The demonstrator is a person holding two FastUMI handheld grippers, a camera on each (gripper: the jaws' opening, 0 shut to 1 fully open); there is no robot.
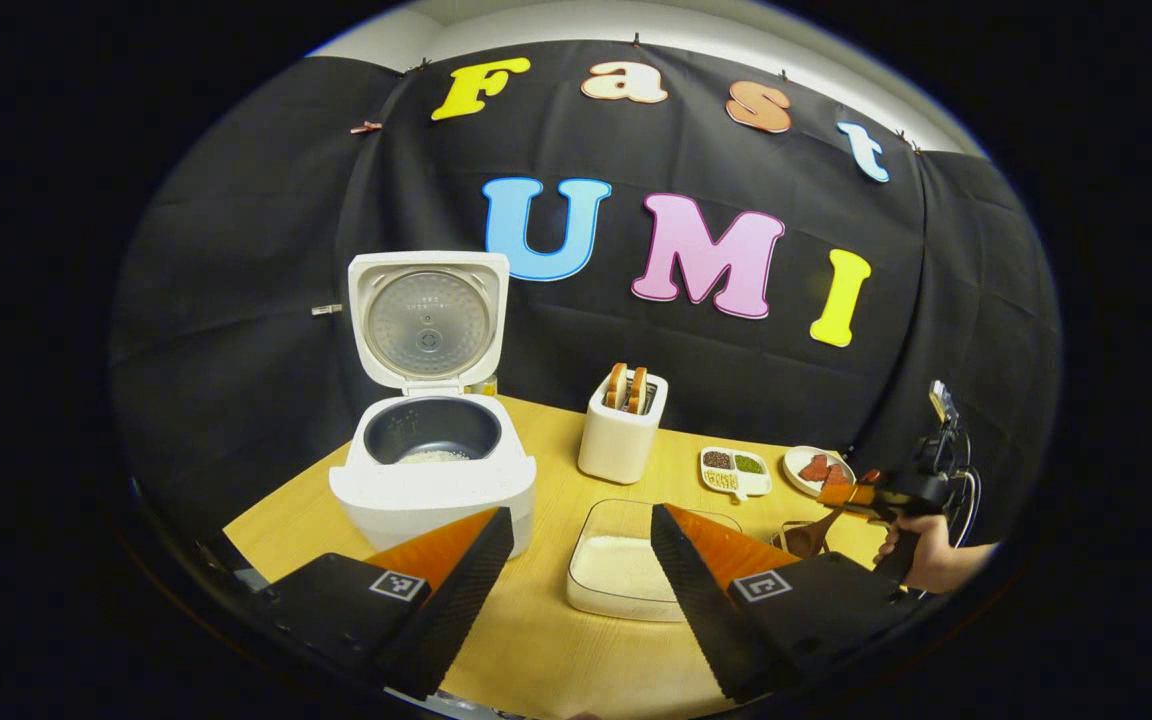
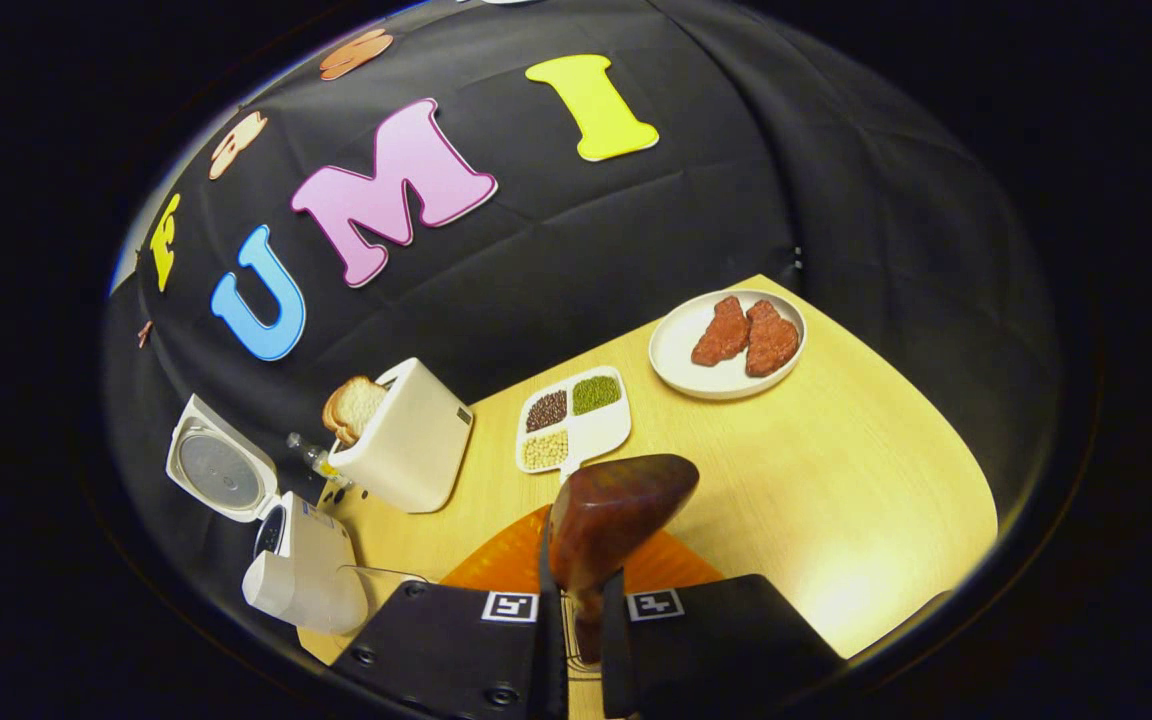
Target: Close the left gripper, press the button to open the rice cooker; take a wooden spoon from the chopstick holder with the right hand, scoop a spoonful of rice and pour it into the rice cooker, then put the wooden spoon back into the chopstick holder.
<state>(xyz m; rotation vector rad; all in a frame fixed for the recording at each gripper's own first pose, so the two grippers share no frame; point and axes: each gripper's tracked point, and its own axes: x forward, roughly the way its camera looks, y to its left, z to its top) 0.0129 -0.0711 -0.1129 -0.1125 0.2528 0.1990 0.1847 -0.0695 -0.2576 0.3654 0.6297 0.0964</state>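
Wooden spoon (image 2: 608,520) clamped in right claw (image 2: 576,600), left claw (image 1: 576,560) apart, rice cooker (image 1: 433,440) lid up

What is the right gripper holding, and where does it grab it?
The right gripper holds the wooden spoon by its handle, jaws shut just below the bowl.

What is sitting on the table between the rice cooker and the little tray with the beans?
A white toaster holding bread slices, seen in the left gripper view.
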